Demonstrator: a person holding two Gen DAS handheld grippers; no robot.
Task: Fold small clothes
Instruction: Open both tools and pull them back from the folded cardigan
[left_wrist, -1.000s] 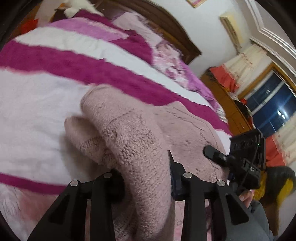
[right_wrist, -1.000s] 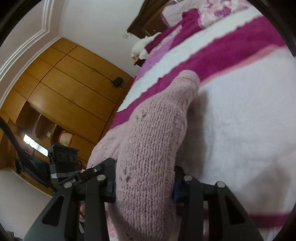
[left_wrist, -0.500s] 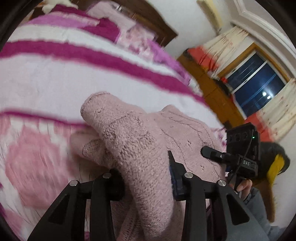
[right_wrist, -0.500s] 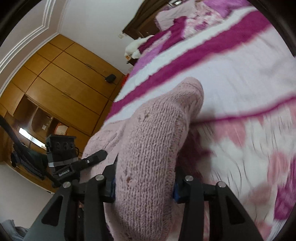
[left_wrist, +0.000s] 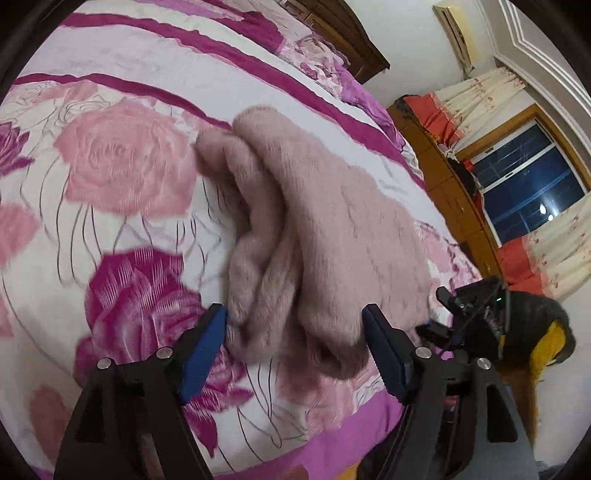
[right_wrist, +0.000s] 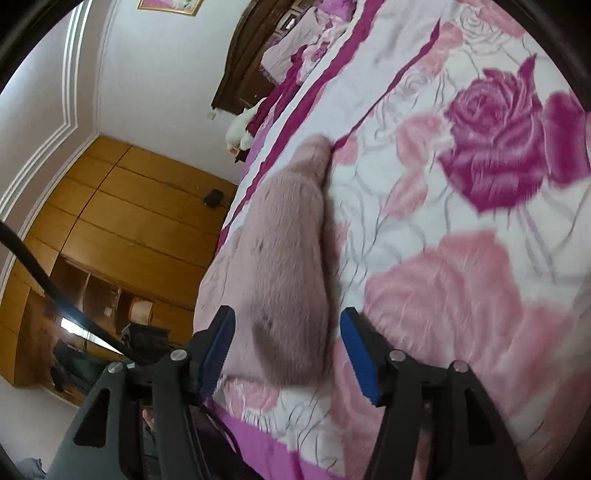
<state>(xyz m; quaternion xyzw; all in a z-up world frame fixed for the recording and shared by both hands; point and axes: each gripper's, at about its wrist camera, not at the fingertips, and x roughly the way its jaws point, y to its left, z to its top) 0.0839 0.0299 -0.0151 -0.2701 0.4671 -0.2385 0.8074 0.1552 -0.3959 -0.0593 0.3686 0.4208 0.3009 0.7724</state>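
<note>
Lying on the rose-printed bedspread (left_wrist: 122, 177) near its foot edge was the pink knitted garment (left_wrist: 332, 236), doubled over on itself so that thick rolled folds ran away from the cameras toward the magenta stripes. No box, basket or drawer holding anything could be made out; the cubbies of the wooden wardrobe (right_wrist: 122, 229) were too blurred to read. The left gripper (left_wrist: 295, 332) pointed downward at the near end of the garment, its blue pads (left_wrist: 205, 347) spread wide and opening, with the bunched folds sitting between them but neither pad pressing on the knit. The right gripper (right_wrist: 288, 339) was likewise tilted down at the bed, its jaws parting, and the rounded end of the folded garment (right_wrist: 288, 266) lay in the gap, free of both blue pads (right_wrist: 356, 354). Both fabric ends rested on the cover rather than hanging from the fingers. From the left wrist, the other gripper appeared at the right edge as a black housing with a small green light, beyond it a dark window (left_wrist: 524, 192), orange-and-cream curtains (left_wrist: 476, 92) and a wall air conditioner (left_wrist: 454, 29). From the right wrist the opposite side of the room showed instead: the wardrobe, a dark wooden headboard (right_wrist: 251, 66), a white soft toy (right_wrist: 240, 129) at the bed's far edge, a framed picture (right_wrist: 170, 5) high on the wall, and a dark rod (right_wrist: 55, 291) crossing the lower left. Motion blur softened the garment in both views.
</note>
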